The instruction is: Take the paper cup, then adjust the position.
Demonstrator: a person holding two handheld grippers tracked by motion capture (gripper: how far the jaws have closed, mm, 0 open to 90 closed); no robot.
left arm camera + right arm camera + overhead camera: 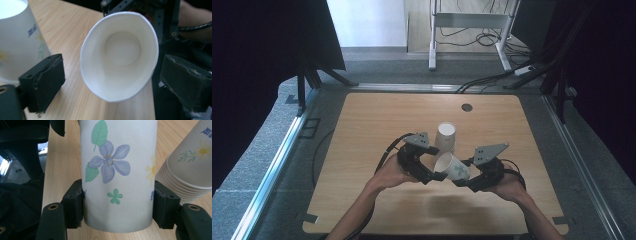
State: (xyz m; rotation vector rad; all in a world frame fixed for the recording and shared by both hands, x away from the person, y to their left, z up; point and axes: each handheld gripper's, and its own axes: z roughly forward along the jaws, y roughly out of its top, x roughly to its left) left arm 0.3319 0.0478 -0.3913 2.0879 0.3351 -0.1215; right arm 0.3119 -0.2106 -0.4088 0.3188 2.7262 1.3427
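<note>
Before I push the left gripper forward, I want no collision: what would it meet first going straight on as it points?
Probably the open mouth of the held cup, which the right gripper clamps. The left gripper is open, its jaws flanking the rim; depth is unclear.

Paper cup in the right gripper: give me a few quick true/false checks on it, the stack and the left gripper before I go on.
1. The right gripper clamps the paper cup at its sides. True.
2. The cup is full of liquid. False: it is empty inside.
3. The left gripper is shut on the cup's rim. False: its jaws stand open on either side of the mouth.
4. The stack of cups stands upside down on the table. True.
</note>
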